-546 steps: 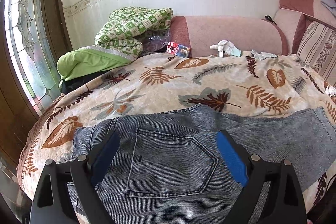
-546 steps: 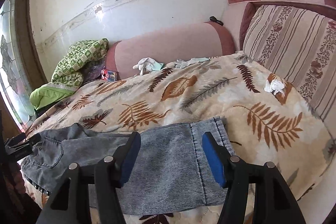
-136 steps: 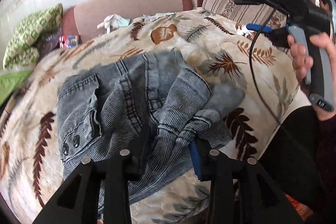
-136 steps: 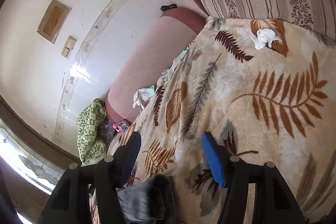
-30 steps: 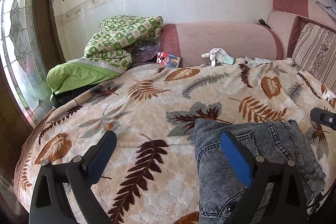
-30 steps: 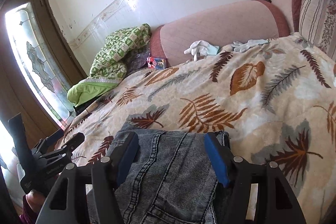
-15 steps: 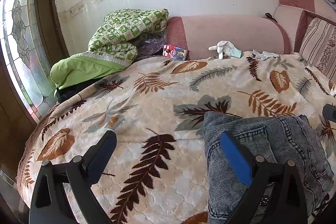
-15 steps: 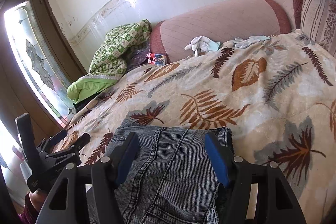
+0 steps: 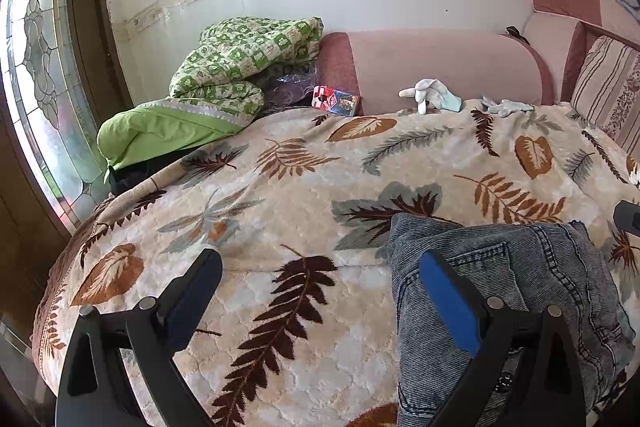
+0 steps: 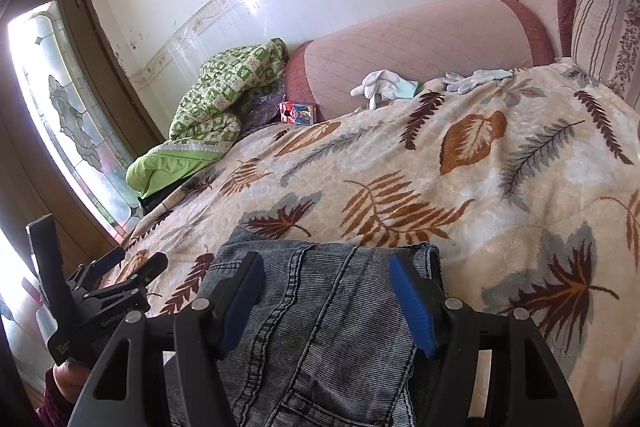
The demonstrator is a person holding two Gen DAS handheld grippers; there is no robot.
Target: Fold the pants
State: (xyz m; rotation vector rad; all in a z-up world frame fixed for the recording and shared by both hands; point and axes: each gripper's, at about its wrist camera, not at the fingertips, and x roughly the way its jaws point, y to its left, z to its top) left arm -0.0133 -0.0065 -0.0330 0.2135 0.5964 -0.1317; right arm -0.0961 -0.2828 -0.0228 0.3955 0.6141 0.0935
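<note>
Leaf-patterned blanket over a sofa, folded grey denim pants lying on it, right gripper spread wide above the bundle without pinching it, left gripper likewise released, pants under its right jaw only.

We've got the jeans folded on the blanket, near edge, right of centre. Behind, at the bolster: gloves w/ a small box to their left. Quilt piled far left, by the window. Striped cushion far right.
</note>
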